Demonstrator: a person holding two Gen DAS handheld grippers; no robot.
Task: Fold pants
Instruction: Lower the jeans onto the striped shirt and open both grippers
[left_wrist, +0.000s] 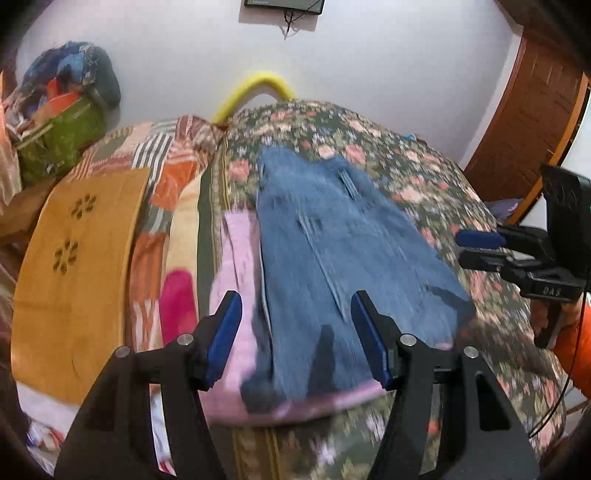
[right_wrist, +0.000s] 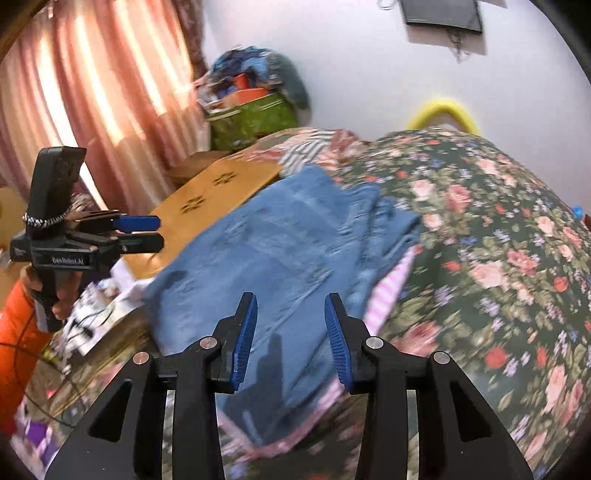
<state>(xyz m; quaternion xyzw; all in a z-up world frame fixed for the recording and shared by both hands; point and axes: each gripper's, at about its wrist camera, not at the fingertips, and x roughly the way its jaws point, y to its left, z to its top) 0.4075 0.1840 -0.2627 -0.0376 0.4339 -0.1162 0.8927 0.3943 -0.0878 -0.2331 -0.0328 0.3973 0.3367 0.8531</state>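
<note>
**Left wrist view: blue pants flat on the bed, both pairs of fingers released**

Left wrist view shows us the blue pants (left_wrist: 332, 251) spread on the floral bedspread (left_wrist: 424, 177), lying over a pink cloth (left_wrist: 240, 266) whose edge shows at their left and near ends. We see our left gripper (left_wrist: 295, 332) above the near end, fingers (left_wrist: 225, 336) spread apart, nothing between them. Our right gripper (right_wrist: 290, 334) hovers over the same end, its fingers (right_wrist: 245, 339) parted more narrowly and also gripping nothing.

A green box (right_wrist: 255, 118) stands by the wall past the bed, heaped with mixed fabrics (right_wrist: 255, 70) that spill above its rim; what they are we cannot tell.

Only the right wrist view gives us the pink curtain (right_wrist: 92, 85) and a hand (right_wrist: 55, 291) in an orange sleeve (right_wrist: 18, 332) on the other gripper's handle. Only the left view shows the wooden door (left_wrist: 535, 122) and a patchwork blanket (left_wrist: 159, 177).

An orange-brown board (left_wrist: 81, 266) with flower-shaped cut-outs lies beside the pants, a yellow curved tube (left_wrist: 255, 88) rises behind the bed, and a dark frame (right_wrist: 443, 13) hangs on the wall.
</note>
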